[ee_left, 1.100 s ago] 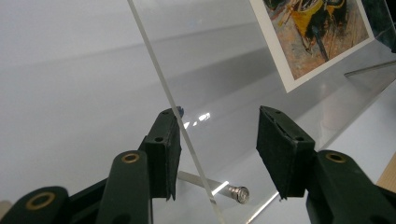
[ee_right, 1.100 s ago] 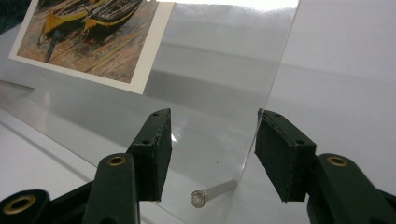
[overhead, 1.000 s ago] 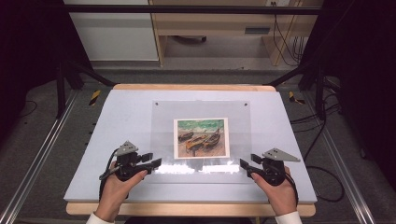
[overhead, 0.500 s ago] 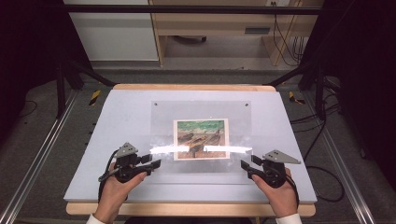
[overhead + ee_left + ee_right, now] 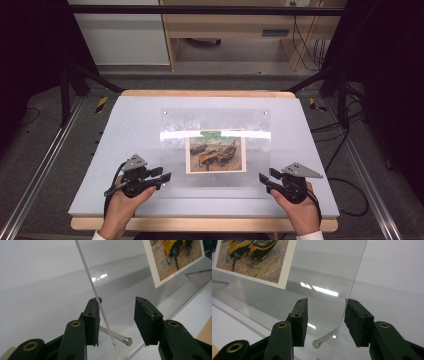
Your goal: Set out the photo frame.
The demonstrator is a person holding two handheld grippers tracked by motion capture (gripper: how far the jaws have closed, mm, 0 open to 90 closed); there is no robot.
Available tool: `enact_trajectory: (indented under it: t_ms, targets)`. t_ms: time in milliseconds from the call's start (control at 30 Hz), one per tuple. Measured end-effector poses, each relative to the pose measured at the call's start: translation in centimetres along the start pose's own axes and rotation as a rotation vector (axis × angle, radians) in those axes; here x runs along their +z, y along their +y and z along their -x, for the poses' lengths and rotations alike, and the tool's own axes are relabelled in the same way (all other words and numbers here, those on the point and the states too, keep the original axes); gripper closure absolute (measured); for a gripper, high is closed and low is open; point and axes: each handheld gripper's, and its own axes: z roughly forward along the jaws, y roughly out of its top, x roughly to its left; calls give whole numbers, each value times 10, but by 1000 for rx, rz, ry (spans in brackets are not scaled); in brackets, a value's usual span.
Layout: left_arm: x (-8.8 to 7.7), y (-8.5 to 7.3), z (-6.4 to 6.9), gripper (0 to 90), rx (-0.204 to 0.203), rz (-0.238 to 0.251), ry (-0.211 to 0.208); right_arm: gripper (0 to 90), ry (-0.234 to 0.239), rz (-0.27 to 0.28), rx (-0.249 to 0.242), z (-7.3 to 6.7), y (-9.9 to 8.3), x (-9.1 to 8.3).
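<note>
clear acrylic sheet sits mid-table on the pale grey table top, tilted: near edge is lifted, far edge with its two small studs is down toward the back. a bright strip of glare runs across it. a print of boats shows through the sheet, roughly at its centre.

left gripper is at the sheet's near-left corner, held in the person's left hand. in the left gripper view the jaws are parted, the sheet's edge runs up between them, lying against the left pad; the right pad stands clear of it. not clamped. a metal pin pokes out of the sheet just below, between the jaws.

right gripper is at the near-right corner, in the right hand. right gripper view: jaws apart, sheet edge meets the right pad, left pad is off the surface. released, not gripping. a second metal pin sticks through the sheet between the jaws.

both grippers are well apart, one per near corner. the print's corner shows in both gripper views, up and toward the middle.
</note>
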Motion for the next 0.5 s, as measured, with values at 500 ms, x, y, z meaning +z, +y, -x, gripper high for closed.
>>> enact_trajectory:
  t_ms: [500]
  targets:
    - [-4,-3,6,585,29,-23,22,600,-2,-4,-2,-1,-4,-6]
